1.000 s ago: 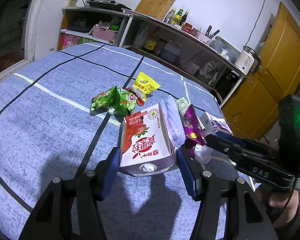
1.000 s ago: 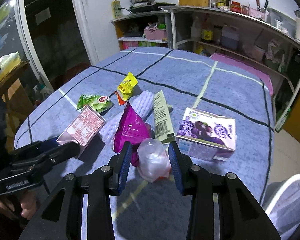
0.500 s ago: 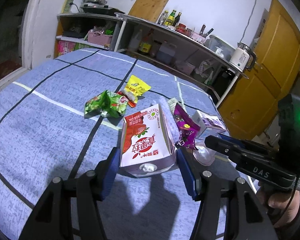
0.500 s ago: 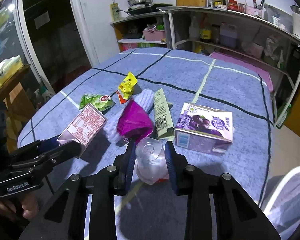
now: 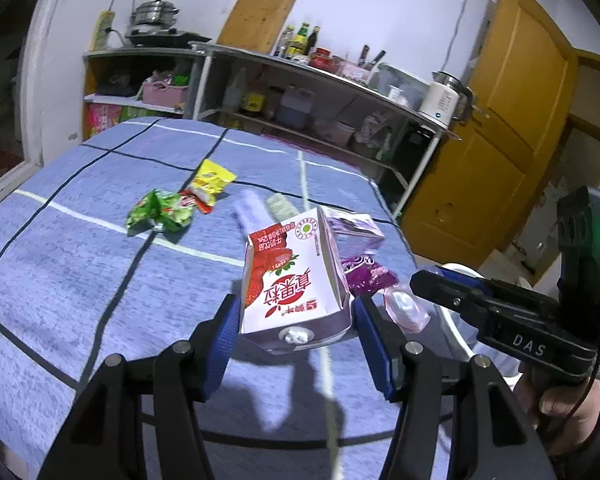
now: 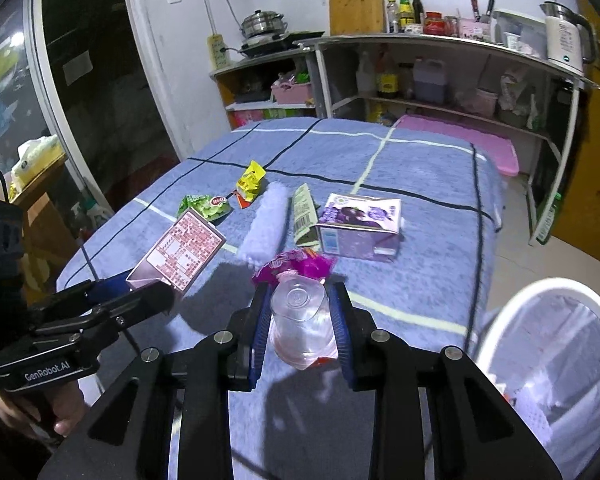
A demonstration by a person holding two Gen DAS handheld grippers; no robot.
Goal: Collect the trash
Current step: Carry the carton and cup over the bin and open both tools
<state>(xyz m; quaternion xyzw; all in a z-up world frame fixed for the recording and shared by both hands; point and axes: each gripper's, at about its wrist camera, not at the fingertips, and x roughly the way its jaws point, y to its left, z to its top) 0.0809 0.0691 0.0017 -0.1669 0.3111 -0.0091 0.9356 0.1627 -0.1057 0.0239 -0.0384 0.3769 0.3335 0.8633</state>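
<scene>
The left gripper (image 5: 294, 322) is pinching a strawberry milk carton (image 5: 292, 280) between its blue pads, the carton's long axis running straight ahead along the fingers, spout end nearest the wrist. It is hanging above the blue checked tablecloth (image 5: 80, 280), throwing a shadow under itself, so I judge it lifted clear.

Further ahead and to the left of that gripper, a green wrapper (image 5: 160, 214) and a yellow packet (image 5: 210, 180) are lying on the cloth, well apart from either tool.

Just to the right of the carton, the right gripper (image 6: 300, 326) is squeezing a clear plastic cup (image 6: 300, 320), the cup's base facing forward and its long axis in line with the fingers. A crumpled purple wrapper (image 6: 296, 266) is sitting just beyond its fingertips; whether it is touching the cup I cannot tell. Ahead of it, a purple carton (image 6: 358, 226) is lying on its side.

The relation that matters now: a white bin (image 6: 556, 368) is standing off the table edge, down and to the right of the right gripper. That gripper is clearly the nearer one, so the cup looks set to drop first, while the milk carton has to cross rightwards behind it.
</scene>
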